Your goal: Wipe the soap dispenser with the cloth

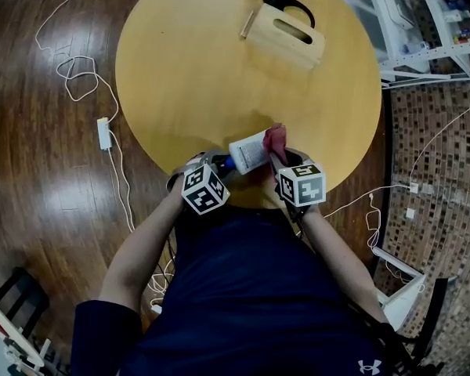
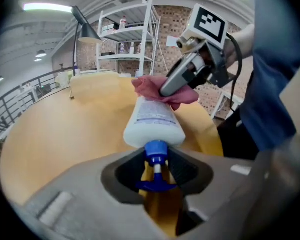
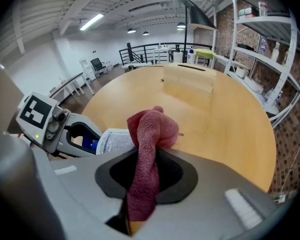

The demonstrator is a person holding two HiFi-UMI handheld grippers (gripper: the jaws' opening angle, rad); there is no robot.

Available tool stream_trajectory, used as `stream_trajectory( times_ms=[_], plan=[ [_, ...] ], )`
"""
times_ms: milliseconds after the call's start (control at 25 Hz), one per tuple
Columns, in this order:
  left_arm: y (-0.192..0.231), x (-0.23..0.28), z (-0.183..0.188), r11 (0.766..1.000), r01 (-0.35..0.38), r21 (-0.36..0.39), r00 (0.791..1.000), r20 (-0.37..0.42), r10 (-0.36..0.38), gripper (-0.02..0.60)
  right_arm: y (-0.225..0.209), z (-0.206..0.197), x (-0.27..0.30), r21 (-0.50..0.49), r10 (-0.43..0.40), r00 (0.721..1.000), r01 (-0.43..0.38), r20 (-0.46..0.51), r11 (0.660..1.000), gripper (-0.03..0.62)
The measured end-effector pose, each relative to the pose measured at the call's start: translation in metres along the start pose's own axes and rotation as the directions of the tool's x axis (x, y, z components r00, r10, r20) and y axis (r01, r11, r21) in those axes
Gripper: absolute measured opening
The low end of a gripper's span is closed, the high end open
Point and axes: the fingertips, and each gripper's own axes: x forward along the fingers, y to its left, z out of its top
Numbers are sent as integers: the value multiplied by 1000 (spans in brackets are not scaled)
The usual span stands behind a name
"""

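Wooden table [image 1: 180, 69] is sitting on dark floorboards [image 1: 39, 178]. Left gripper [image 2: 157, 159] is clamping the soap dispenser [image 2: 154, 119], right gripper [image 3: 142, 169] pinching the cloth [image 3: 150, 129]; label's too blurred to read.

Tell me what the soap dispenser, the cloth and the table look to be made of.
Soap dispenser: likely plastic, smooth white body with printed label, glossy blue pump.
Cloth: soft terry-like fabric, pinkish red, fuzzy surface.
Table: wood or veneer, light satin finish, faint grain.

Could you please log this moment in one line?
left gripper: shut on soap dispenser | right gripper: shut on cloth | cloth: touching dispenser
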Motion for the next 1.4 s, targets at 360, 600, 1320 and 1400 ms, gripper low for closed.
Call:
stream_trajectory(
  times_ms=[360,600,1320,1400],
  plan=[
    [-6,4,3,981,-78,177,994,-67,91,144,98,23,21,-349,176,983,-183,-50,919,78],
    [-8,6,5,975,-123,186,988,-64,137,144,63,36,30,-183,167,986,-168,-23,969,77],
    [-7,10,2,990,-76,116,993,-78,86,144,70,29,31,-292,100,995,-100,-14,951,77],
    [-7,12,5,991,-75,115,993,-79,84,144,25,28,27,-214,2,1000,0,9,977,77]
  ],
)
